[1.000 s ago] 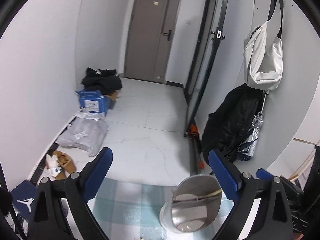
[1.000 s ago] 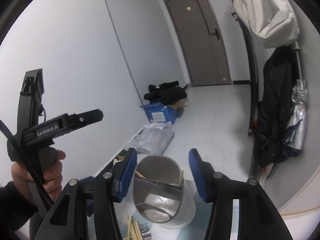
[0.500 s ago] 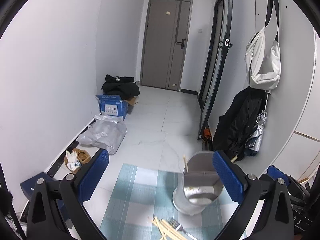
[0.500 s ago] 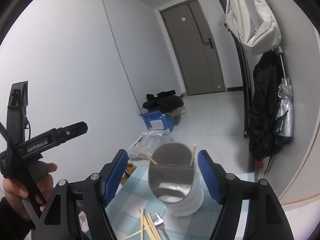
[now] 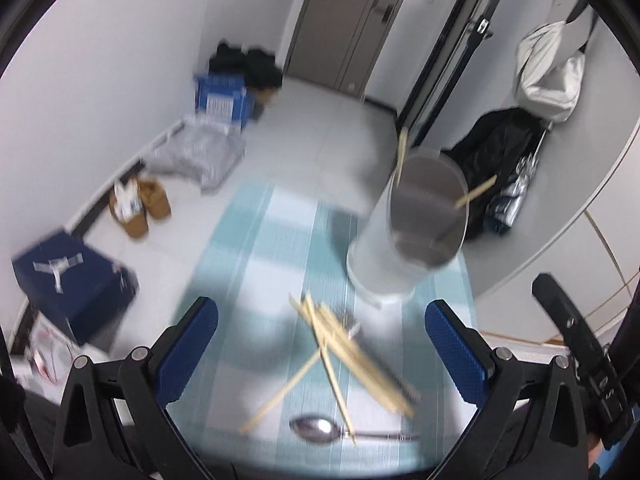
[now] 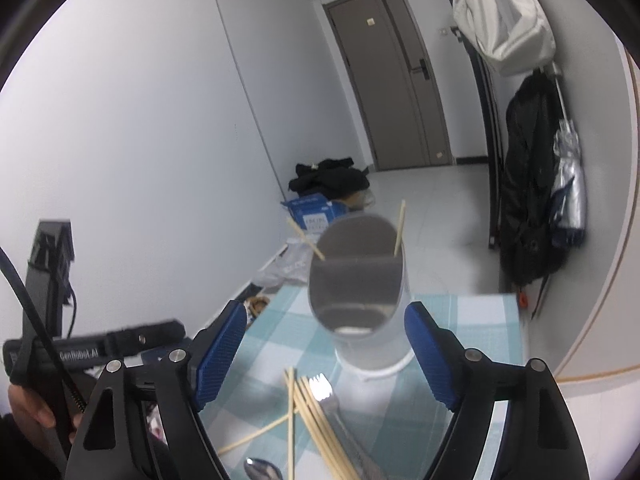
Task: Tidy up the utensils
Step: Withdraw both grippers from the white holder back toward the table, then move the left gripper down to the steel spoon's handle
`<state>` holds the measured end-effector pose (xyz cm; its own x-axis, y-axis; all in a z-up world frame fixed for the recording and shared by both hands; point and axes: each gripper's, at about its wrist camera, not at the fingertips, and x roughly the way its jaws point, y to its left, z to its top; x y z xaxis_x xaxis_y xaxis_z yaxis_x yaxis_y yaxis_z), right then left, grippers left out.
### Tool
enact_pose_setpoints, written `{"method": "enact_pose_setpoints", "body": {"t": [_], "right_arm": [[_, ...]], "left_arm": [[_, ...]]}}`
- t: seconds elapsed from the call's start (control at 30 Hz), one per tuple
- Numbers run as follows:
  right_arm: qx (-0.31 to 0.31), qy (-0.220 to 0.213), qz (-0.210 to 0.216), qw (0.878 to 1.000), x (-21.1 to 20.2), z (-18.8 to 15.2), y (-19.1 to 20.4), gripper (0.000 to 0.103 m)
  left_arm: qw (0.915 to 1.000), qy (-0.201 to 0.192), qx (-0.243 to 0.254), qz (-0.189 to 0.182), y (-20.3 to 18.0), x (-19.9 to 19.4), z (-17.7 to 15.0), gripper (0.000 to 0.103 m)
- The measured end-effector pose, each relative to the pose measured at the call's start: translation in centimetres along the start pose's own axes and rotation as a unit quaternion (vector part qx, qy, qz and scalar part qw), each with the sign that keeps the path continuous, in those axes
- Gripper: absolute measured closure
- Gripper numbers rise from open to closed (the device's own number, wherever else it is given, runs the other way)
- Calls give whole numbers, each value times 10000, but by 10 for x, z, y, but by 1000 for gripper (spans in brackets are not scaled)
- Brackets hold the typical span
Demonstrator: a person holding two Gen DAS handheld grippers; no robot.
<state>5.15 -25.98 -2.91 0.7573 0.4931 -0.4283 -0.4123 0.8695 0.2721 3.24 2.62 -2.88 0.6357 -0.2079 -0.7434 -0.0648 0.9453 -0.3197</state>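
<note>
Flanking chopsticks [image 5: 352, 356] — claws [image 5: 320, 344] wide, empty

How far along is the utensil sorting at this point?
Barely started. Done: two chopsticks already stand in the holder. In hand: nothing; the left gripper and right gripper are both empty with jaws open, the right's having just been opening. Left: the loose chopstick pile, a fork and a spoon still lie on the checked cloth.
</note>
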Motion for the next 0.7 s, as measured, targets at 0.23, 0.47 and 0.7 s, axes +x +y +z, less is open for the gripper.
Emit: {"method": "enact_pose_setpoints", "body": {"t": [0.23, 0.47, 0.7], "right_arm": [[54, 330, -31, 9994, 9, -25, -13, 22], [261, 542, 1, 9982, 10, -37, -29, 22], [392, 481, 39, 9981, -1, -37, -37, 22]], "left_arm": [[9964, 818, -223, -24, 10, 27, -48, 2], [9827, 1802, -375, -220, -4, 55, -85, 9], [9677, 2395, -768, -142, 0, 76, -103, 20]]}}
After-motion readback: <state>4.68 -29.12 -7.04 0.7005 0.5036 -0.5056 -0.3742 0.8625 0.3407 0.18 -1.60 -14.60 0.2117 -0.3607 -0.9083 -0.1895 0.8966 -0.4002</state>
